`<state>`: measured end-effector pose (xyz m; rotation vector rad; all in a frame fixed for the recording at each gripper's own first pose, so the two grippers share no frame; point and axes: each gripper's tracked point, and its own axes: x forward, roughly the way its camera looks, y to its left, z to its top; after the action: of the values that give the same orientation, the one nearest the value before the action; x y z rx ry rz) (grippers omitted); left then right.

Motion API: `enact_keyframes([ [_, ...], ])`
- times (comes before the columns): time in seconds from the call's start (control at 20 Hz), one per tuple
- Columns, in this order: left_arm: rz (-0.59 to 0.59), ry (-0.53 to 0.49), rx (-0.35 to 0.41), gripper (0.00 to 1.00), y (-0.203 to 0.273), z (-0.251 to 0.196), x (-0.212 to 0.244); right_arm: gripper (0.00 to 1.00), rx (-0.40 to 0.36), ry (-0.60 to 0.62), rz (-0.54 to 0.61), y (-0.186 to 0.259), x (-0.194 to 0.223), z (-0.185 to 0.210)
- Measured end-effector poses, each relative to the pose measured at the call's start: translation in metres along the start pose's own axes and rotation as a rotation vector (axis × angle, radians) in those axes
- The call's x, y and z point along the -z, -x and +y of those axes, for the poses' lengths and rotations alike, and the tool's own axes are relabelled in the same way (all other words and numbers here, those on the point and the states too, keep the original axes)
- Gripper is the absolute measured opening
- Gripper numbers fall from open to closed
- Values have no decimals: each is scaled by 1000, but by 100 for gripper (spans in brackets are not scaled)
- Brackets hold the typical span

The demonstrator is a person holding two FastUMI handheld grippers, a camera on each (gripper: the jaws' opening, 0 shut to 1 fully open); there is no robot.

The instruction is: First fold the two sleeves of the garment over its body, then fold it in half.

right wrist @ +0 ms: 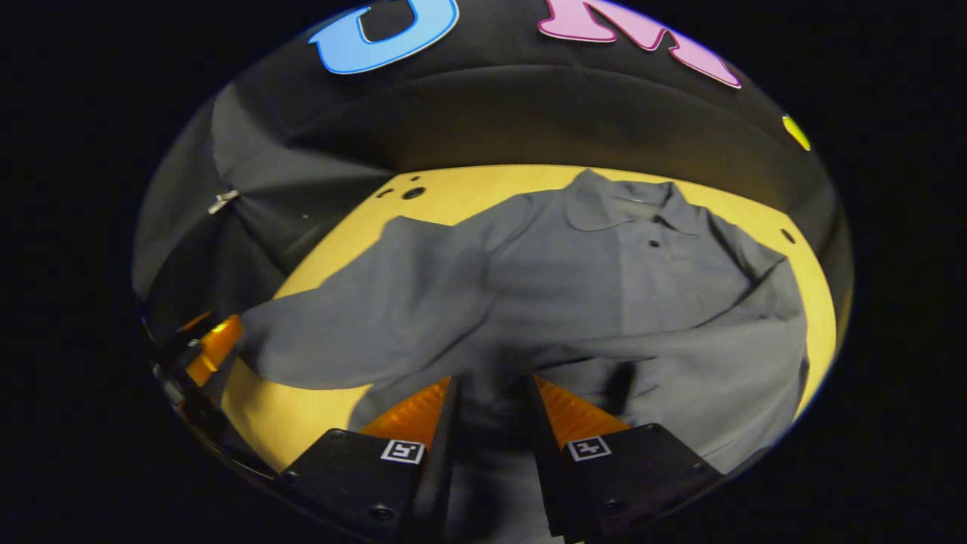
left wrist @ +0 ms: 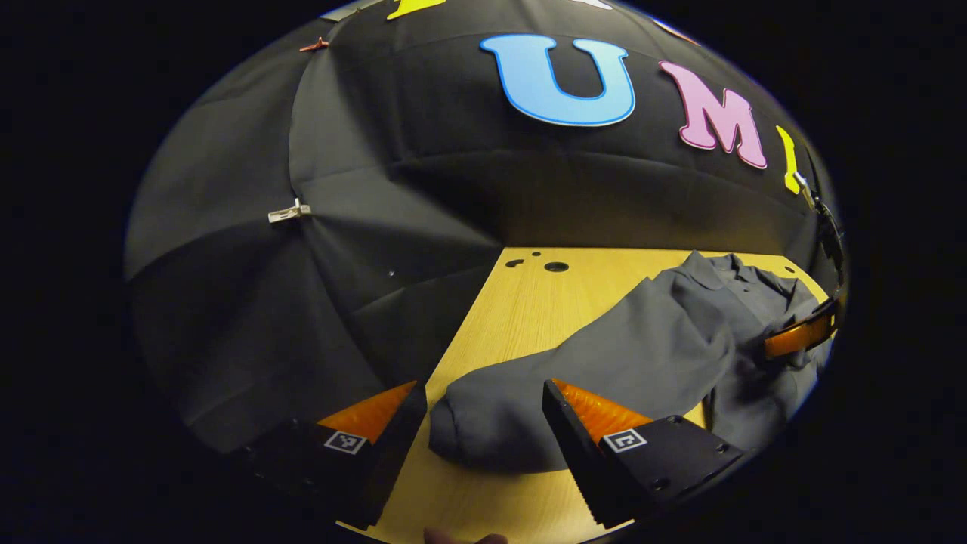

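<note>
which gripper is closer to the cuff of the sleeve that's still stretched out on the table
Left. The left gripper has its jaws open around the outstretched sleeve's cuff; the right gripper is over the shirt's body, away from that cuff.

A pale wooden table with small round holes near its far left corner carries a grey collared shirt. The shirt lies spread on it, collar at the far side, one sleeve stretched left.
</note>
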<state>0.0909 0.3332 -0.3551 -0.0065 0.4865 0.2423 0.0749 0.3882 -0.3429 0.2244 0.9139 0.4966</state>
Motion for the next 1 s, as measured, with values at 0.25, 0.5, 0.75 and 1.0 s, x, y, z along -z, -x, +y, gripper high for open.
enact_keyframes([
  [0.25,70,-8,-34,98,-19,10,24,58,-15,-28,-79,35,-21,-3],
  [0.5,158,19,-42,98,-33,10,48,58,63,-16,-159,104,-28,-48],
  [0.75,171,-4,-6,96,-37,0,56,58,145,-78,-188,166,-5,-99],
  [1.0,233,-3,84,33,-40,-28,56,58,213,-140,-212,211,12,-142],
])
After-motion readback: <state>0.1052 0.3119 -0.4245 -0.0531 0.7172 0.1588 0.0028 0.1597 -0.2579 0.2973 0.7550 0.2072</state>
